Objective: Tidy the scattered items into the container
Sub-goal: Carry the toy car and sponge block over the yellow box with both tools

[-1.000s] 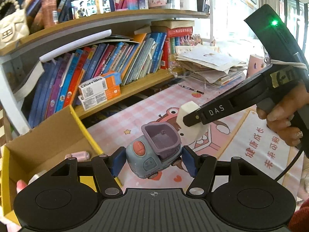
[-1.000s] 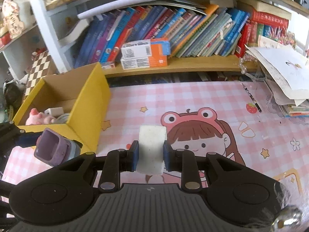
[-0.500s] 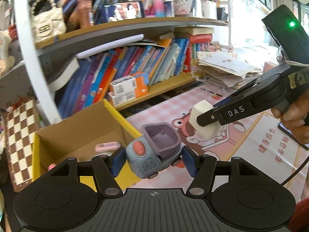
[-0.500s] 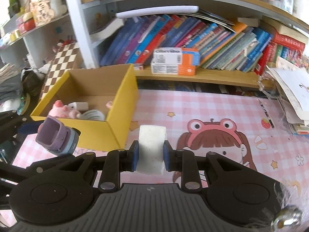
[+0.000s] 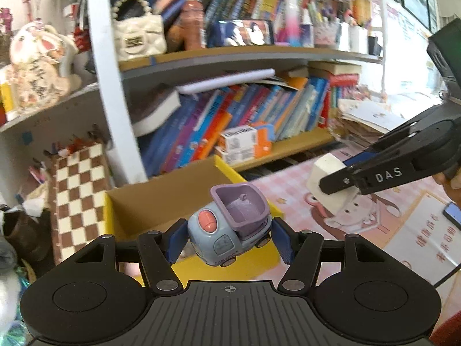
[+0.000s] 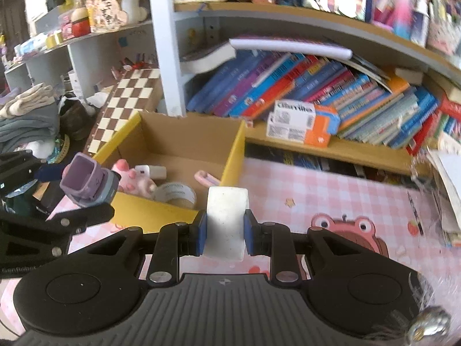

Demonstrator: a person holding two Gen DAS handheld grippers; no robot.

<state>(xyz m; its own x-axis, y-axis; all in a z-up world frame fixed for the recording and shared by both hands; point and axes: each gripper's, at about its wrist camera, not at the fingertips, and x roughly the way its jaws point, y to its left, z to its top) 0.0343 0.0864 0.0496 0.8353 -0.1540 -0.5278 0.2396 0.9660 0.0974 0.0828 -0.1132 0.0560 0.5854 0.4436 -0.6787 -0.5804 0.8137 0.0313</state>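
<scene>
The left gripper [image 5: 229, 240] clamps a grey-blue toy truck [image 5: 227, 227] with a purple bucket between its blue pads, held in the air over the near wall of the yellow cardboard box [image 6: 178, 144]. The right gripper [image 6: 224, 232] pinches a white foam block [image 6: 226, 222] above the pink cartoon mat [image 6: 331, 199], just beside the box's right wall. Inside the box lie a pink pig toy [image 6: 134, 177], a tape roll [image 6: 175, 193] and a pink clip [image 6: 206, 178]
</scene>
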